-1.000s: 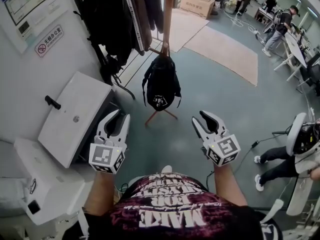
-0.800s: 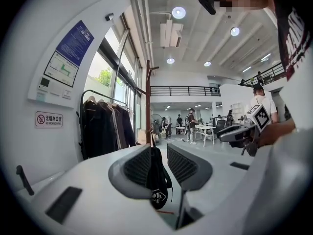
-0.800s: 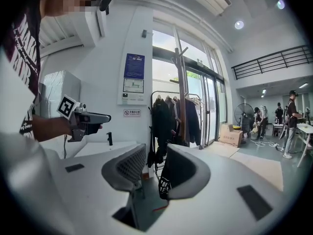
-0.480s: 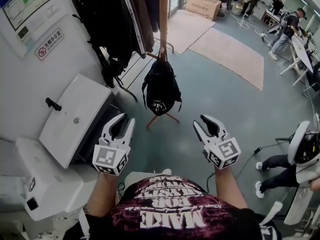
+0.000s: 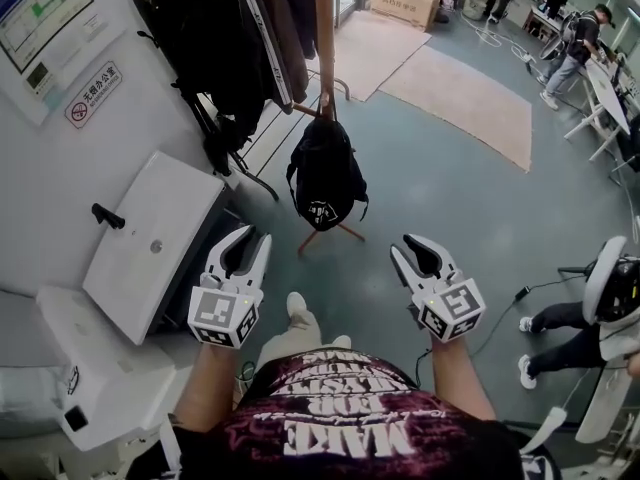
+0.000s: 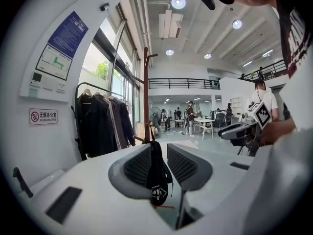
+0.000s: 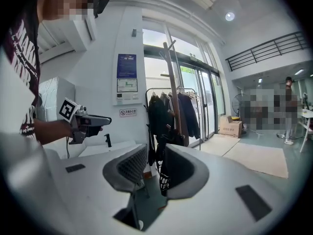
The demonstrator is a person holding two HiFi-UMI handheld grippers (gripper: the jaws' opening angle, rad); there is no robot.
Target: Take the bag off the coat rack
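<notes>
The bag (image 5: 323,173) is black with a small white print. The coat rack (image 5: 325,38) is reddish-brown, the floor (image 5: 440,208) grey-green, the rug (image 5: 470,103) beige. The left gripper (image 5: 250,240) and right gripper (image 5: 408,248) are white, with black-and-white squares.

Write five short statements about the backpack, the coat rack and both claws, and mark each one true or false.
1. The black backpack hangs on the wooden coat rack. True.
2. The right claw grips the backpack. False: its jaws, which have just been closing a little, stand apart with nothing between them, short of the backpack.
3. The left claw is open and empty. True.
4. The backpack lies on the floor. False: it hangs from the rack's pole.
5. In the head view, dark jackets hang to the left of the coat rack. True.
</notes>
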